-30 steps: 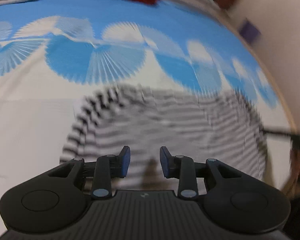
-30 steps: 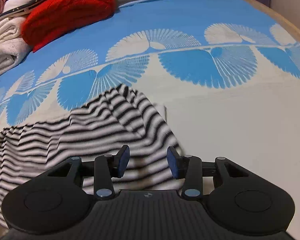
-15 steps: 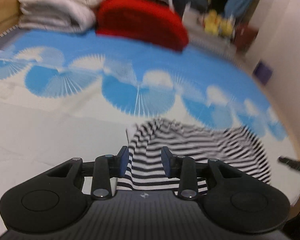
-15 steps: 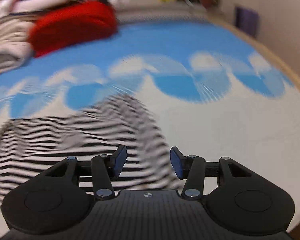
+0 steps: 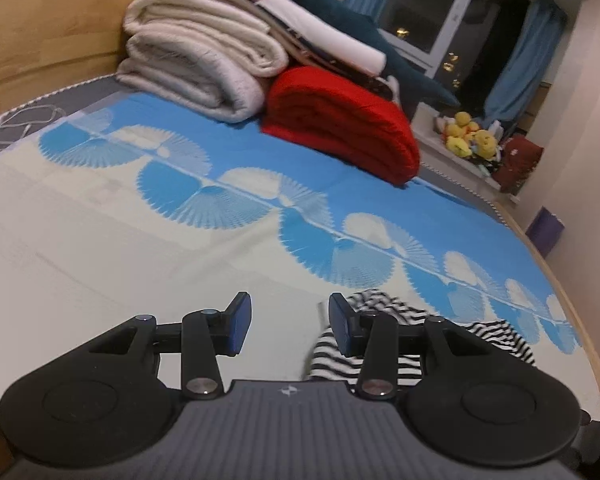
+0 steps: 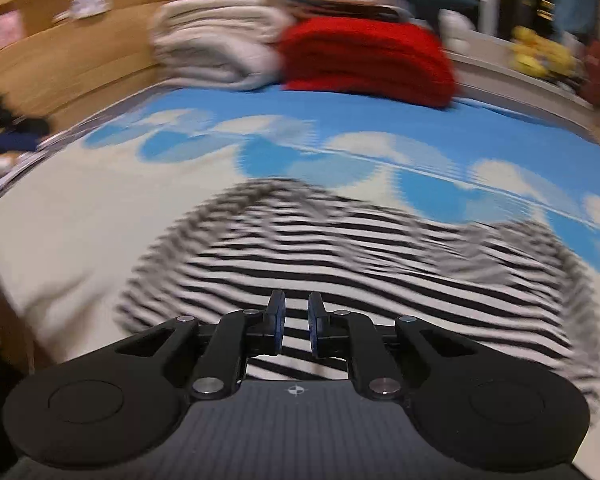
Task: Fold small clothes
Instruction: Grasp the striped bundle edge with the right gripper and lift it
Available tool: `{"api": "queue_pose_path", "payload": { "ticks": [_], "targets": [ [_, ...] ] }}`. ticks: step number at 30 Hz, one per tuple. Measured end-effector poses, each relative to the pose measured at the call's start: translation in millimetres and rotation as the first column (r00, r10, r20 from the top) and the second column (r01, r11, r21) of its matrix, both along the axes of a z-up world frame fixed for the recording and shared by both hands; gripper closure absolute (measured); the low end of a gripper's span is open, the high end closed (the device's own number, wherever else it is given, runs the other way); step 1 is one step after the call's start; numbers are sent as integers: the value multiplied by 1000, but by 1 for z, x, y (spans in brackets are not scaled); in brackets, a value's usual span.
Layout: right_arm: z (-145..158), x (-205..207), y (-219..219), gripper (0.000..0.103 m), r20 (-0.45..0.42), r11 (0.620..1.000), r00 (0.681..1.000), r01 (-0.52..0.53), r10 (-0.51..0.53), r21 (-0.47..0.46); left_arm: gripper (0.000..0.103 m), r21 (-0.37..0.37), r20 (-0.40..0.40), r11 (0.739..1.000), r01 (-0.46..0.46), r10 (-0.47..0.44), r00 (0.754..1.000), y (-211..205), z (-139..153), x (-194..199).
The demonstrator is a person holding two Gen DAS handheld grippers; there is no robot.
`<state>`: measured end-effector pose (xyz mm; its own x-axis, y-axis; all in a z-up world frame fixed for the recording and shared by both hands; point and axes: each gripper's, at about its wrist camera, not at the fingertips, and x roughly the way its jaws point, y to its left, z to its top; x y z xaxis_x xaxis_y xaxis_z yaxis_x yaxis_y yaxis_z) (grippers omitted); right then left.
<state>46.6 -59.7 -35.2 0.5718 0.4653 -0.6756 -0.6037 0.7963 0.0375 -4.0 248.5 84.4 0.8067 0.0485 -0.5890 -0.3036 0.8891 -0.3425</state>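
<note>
The striped top lies spread on the bed cover, near its front edge, with one rumpled end showing just beside the left gripper. That gripper's tongs stand well apart with only bare cover between them. The right gripper hangs over the middle of the top, its tongs drawn close with a narrow gap; whether they pinch any cloth I cannot tell, since the view is blurred. To fold well, I would take the near hem at two matching corners, lift just enough to clear the cover, and lay it over evenly — a grab at the middle would likely bunch the cloth. The cover is blue and cream with a fan pattern, and looks smooth. At the far end sit folded cream blankets and a red blanket — beyond them a wooden headboard, a dark window with blue curtains, and yellow soft toys on the sill.
</note>
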Motion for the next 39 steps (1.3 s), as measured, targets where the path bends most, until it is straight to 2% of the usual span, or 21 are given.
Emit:
{"api": "queue_pose_path", "payload": {
  "ticks": [4, 7, 10, 11, 14, 16, 18, 26, 28, 30, 33, 36, 39],
  "targets": [
    [-2, -18, 51, 90, 7, 986, 986, -169, 169, 1, 56, 0, -18, 1000, -20, 20, 1000, 22, -8, -9],
    [-8, -34, 85, 90, 15, 951, 951, -309, 310, -27, 56, -9, -21, 999, -39, 39, 999, 38, -11, -17],
    [-21, -39, 110, 88, 0, 922, 925, -378, 380, -88, 56, -34, -24, 997, -63, 62, 998, 54, -14, -23],
    [-28, -39, 117, 82, -11, 912, 919, -392, 393, -121, 56, -43, -25, 997, -71, 70, 997, 59, -15, -24],
    [-49, -34, 132, 50, -53, 887, 914, -403, 402, -226, 56, -57, -30, 995, -84, 83, 996, 68, -18, -26],
    [-63, -33, 138, 50, -52, 867, 912, -405, 408, -290, 56, -59, -36, 995, -86, 84, 996, 73, -19, -25],
    [-70, -31, 141, 49, -62, 854, 905, -419, 422, -308, 56, -60, -41, 995, -86, 84, 996, 78, -21, -23],
    [-75, -29, 145, 50, -61, 838, 895, -437, 442, -328, 56, -91, -65, 991, -93, 87, 994, 87, -30, -15],
    [-75, -27, 147, 55, -59, 840, 897, -433, 439, -326, 56, -98, -66, 991, -90, 84, 994, 87, -30, -14],
    [-76, -25, 148, 70, -49, 844, 898, -428, 436, -325, 56, -92, -66, 992, -85, 79, 995, 85, -29, -13],
    [-75, -24, 147, 81, -39, 852, 904, -415, 426, -321, 56, -68, -67, 995, -76, 71, 995, 81, -28, -15],
    [-68, -22, 145, 89, -33, 871, 914, -396, 405, -292, 56, -40, -69, 997, -70, 67, 995, 79, -27, -17],
    [-50, -20, 143, 91, -14, 901, 926, -369, 376, -228, 56, -34, -62, 996, -77, 75, 995, 80, -26, -22]
  ]
}}
